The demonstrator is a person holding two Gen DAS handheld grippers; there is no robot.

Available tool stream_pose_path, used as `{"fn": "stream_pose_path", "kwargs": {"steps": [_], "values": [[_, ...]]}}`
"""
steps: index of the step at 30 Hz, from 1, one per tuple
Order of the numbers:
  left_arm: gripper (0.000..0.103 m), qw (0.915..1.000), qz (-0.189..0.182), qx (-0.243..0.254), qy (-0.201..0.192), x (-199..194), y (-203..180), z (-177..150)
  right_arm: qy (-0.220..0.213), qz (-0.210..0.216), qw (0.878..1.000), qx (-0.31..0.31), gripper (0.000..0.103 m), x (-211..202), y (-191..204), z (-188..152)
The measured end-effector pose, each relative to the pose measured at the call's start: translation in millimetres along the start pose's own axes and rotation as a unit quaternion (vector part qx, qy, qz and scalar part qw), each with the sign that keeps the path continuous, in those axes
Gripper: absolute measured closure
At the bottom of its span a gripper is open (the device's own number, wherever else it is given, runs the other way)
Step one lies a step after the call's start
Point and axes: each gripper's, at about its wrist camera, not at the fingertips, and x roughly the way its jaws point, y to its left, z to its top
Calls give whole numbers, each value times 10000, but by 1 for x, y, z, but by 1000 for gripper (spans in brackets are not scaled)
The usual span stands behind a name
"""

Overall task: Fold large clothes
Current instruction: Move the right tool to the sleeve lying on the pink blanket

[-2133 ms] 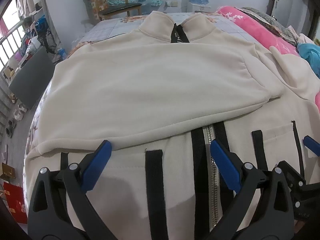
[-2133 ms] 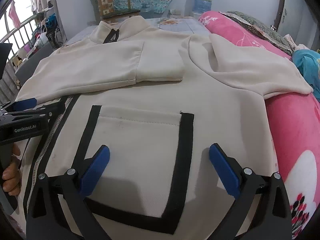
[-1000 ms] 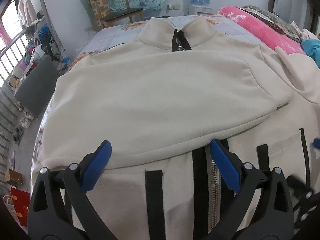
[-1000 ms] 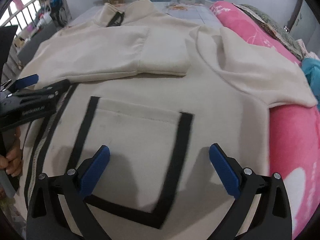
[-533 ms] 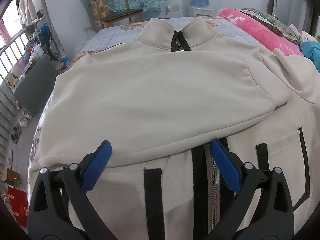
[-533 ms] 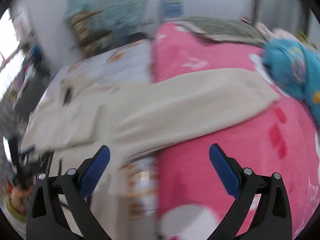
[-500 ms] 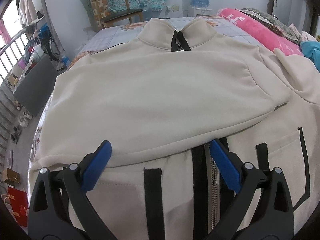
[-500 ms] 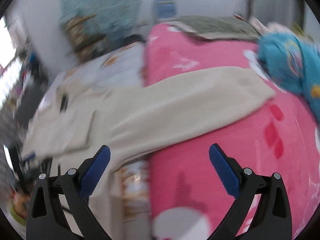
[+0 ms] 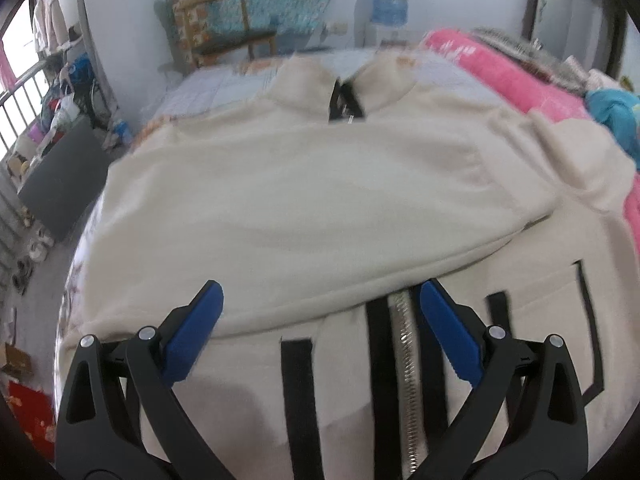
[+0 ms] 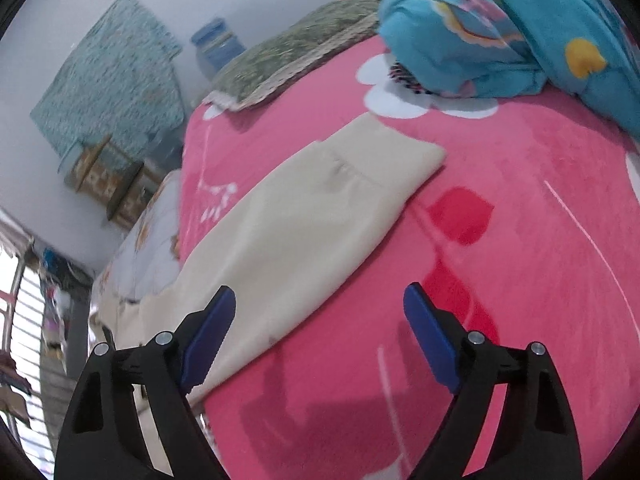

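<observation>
A large cream zip jacket [image 9: 304, 208] with black trim lies flat on the bed, collar at the far end. Its left sleeve [image 9: 280, 240] is folded across the chest. My left gripper [image 9: 320, 332] is open and empty, hovering over the lower front by the zipper [image 9: 402, 344]. The jacket's right sleeve [image 10: 304, 216] lies stretched out on the pink blanket [image 10: 500, 280], cuff [image 10: 396, 152] at the far end. My right gripper [image 10: 320, 332] is open and empty, just above the near part of that sleeve.
A blue patterned bundle of cloth [image 10: 520, 32] and a green pillow [image 10: 296, 56] lie on the blanket beyond the sleeve. A wooden chair [image 9: 224, 24] and a water dispenser [image 9: 388, 4] stand past the bed. The bed's left edge drops to a cluttered floor [image 9: 36, 240].
My right gripper has swung right, away from the jacket's pocket, and now faces the outstretched sleeve on the pink blanket. My left gripper has barely moved. Both stay open.
</observation>
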Motion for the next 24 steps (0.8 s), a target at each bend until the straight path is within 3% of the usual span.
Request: {"fn": "stream_pose_path", "kwargs": {"steps": [4, 9, 15, 24], "values": [[7, 10000, -42, -64, -58, 2, 2, 10, -3, 29, 9992, 405, 24, 13, -19, 14], [7, 9992, 401, -19, 85, 17, 2, 15, -125, 181, 9960, 869, 36, 27, -32, 31], [7, 9983, 566, 132, 64, 22, -1, 11, -133, 176, 9928, 1179, 50, 47, -43, 45], [7, 9986, 511, 78, 84, 23, -1, 9, -137, 140, 9884, 1509, 70, 65, -63, 46]]}}
